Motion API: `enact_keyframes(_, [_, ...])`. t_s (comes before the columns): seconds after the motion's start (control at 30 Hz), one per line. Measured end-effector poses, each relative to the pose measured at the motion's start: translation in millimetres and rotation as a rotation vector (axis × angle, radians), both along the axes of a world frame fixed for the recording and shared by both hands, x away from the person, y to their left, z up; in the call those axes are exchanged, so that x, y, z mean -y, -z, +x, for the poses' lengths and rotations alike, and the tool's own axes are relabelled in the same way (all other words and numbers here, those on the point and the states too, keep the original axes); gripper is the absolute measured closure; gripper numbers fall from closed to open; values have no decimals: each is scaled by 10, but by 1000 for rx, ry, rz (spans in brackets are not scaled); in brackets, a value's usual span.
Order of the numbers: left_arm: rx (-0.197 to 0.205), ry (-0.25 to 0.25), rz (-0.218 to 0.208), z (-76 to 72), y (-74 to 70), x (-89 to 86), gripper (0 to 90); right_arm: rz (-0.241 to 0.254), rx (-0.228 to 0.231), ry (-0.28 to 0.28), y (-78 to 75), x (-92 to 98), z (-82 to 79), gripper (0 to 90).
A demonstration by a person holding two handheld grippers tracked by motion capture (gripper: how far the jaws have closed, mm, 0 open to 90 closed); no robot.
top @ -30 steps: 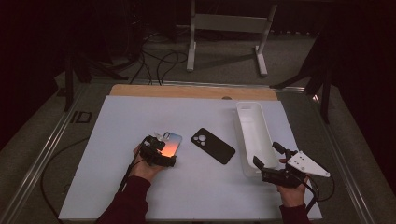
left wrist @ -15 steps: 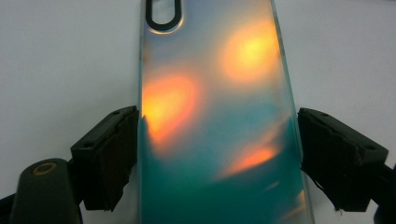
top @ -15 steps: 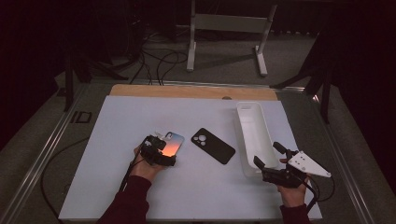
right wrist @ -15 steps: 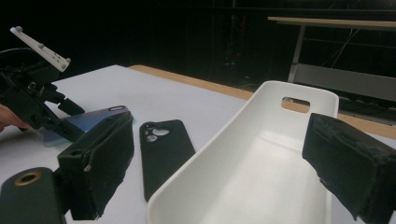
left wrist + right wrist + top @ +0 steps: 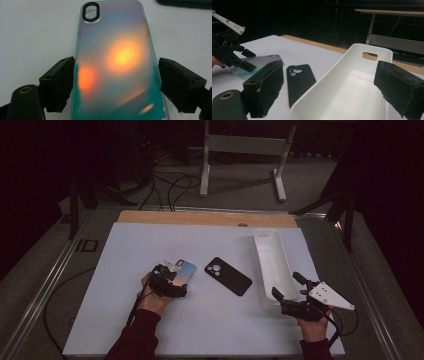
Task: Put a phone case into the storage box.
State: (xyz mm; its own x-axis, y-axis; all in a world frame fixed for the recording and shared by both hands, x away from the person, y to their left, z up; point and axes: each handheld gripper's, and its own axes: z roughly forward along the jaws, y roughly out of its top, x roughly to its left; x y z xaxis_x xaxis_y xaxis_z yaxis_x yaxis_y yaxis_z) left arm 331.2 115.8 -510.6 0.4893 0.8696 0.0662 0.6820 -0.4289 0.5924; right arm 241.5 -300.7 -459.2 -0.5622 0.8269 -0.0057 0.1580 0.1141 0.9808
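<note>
My left gripper (image 5: 172,270) straddles the iridescent, glossy phone case (image 5: 117,62) lying flat on the white table (image 5: 125,320). Its jaws have just been closing, not yet clamped. The matte black case (image 5: 228,276) lies untouched. The white plastic tray (image 5: 270,257) holds nothing. My right gripper (image 5: 286,287) gapes, idle.

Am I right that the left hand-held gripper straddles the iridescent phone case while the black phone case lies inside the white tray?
Not quite. The black phone case lies flat on the table, left of the white tray, as the high view shows. The left hand-held gripper does straddle the iridescent phone case.
</note>
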Motion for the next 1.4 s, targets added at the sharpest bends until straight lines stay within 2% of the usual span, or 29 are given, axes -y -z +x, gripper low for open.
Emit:
enact_keyframes(0.33, [29, 4, -9, -31, -58, -10, 169, -1, -2, 0, 0, -1, 2, 89])
enact_keyframes(0.6, [68, 9, -20, -77, -157, -5, 169, 3, -3, -6, -21, -21, 0, 88])
enact_keyframes(0.83, [105, 33, -30, -119, -279, 42, 169, 11, -20, -12, -42, -41, 12, 88])
enact_keyframes(1.4, [165, 88, -58, -187, -498, 121, 169, 1, -54, -41, -118, -117, 56, 88])
